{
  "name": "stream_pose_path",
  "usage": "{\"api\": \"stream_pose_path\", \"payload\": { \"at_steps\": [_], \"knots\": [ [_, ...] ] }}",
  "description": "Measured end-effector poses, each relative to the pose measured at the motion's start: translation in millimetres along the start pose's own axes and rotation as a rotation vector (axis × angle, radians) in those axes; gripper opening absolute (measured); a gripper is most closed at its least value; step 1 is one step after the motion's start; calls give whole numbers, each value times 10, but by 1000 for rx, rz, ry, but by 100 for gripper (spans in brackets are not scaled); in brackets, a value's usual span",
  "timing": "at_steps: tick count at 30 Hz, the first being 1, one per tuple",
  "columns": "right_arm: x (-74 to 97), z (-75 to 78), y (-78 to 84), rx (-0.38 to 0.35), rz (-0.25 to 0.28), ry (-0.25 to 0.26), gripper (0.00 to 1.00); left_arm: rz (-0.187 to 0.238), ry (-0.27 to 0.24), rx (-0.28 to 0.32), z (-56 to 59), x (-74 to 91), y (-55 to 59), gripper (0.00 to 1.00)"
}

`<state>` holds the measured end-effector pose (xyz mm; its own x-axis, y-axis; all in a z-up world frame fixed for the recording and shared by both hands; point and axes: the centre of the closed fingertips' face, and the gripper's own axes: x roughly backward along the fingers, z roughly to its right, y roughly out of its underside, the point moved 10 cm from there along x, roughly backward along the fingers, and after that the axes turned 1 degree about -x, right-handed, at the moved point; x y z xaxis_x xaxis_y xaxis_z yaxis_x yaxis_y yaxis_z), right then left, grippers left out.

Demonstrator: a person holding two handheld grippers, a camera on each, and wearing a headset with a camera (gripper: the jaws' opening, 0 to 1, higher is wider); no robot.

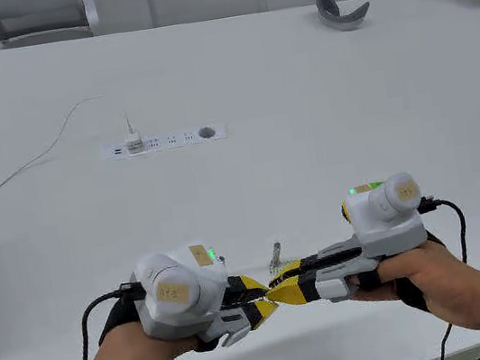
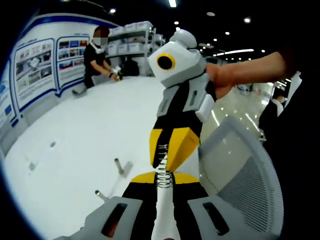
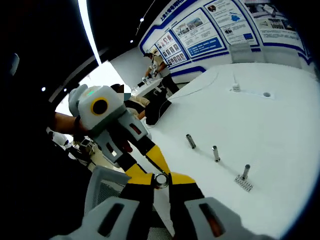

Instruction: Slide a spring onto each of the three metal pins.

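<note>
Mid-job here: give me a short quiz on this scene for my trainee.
1. True or false: the left gripper and right gripper pinch one spring between their fingers, above the table.
2. In the right gripper view, how many of the standing pins wear a spring? A) none B) one C) three
3. Fill in: a loose spring lies on the table beside a ___.
Key: 1 true; 2 B, the far pin; 3 pin.

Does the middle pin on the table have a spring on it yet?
No, bare: the middle pin shows smooth metal, no coils.
</note>
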<state>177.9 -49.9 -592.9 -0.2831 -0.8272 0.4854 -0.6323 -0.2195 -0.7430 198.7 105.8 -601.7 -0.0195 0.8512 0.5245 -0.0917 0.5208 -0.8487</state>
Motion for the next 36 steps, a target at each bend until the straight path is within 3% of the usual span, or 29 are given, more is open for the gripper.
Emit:
{"api": "stream_pose_path", "payload": {
  "at_steps": [4, 10, 24, 36],
  "knots": [
    [7, -53, -98, 139, -123, -11, 13, 8, 26, -10, 18, -3, -33, 10],
    [4, -101, -212, 279, -248, -58, 13, 25, 56, -13, 45, -6, -61, 10],
    [-36, -124, -281, 384, -324, -114, 13, 42, 85, 1, 53, 17, -43, 10],
    [-31, -121, -256, 395, -307, -126, 12, 65, 89, 27, 51, 29, -13, 10]
  ]
}}
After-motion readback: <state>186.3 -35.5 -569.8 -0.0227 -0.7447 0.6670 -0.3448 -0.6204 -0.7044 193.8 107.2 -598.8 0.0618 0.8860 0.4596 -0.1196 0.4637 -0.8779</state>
